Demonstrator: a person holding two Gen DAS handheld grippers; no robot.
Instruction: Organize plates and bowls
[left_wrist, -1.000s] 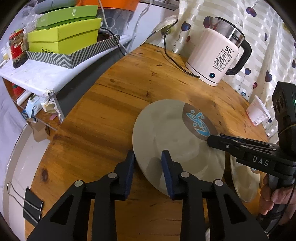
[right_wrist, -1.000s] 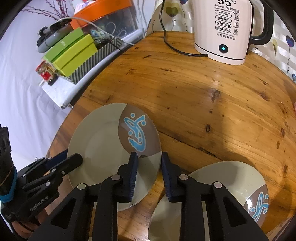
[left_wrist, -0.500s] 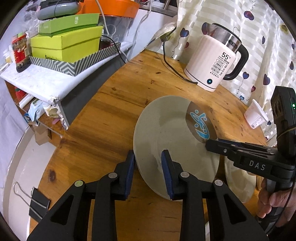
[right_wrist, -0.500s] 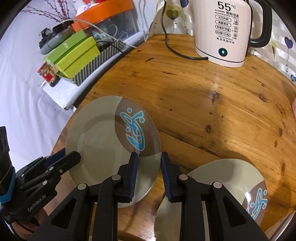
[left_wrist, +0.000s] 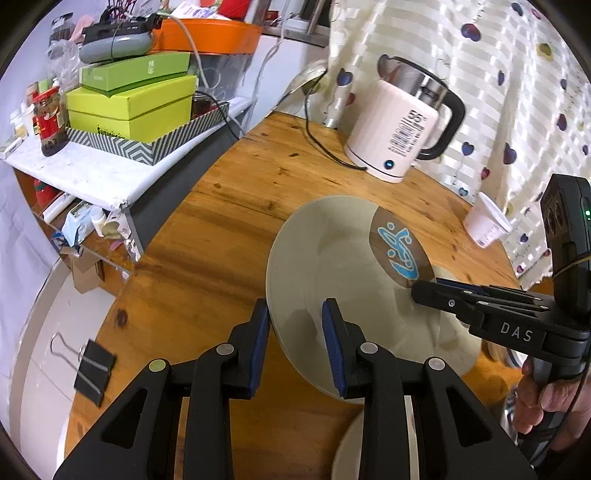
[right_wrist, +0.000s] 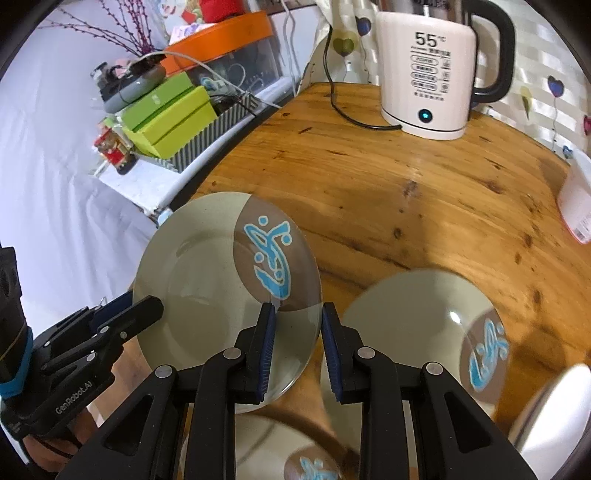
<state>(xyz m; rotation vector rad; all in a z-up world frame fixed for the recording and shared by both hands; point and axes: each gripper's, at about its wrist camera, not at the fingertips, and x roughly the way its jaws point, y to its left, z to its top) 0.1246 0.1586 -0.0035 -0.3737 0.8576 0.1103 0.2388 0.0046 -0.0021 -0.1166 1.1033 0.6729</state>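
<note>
Left wrist view: the left claw is clamped on the near rim of a grey-green plate, one pad under the edge and one on the upper face, and the plate hangs tilted clear of the wooden desk. From the right, the right claw comes in across the plate's opposite rim, just beside the brown patch with the blue motif, so the plate is carried between the two claws with its face turned up and toward the camera. A white kettle stands well apart at the far edge, and a black binder clip lies near the desk's left edge. Right wrist view: the right claw pinches the rim of the same plate at its right side, while the left claw grips the rim on the far left. A second plate with the same motif lies on the desk just to the right of the held one, partly below it, and a third shows blurred under the claws. The likely next step is to stack; the resting plate lies right of both claws, nearer the right hand.
</note>
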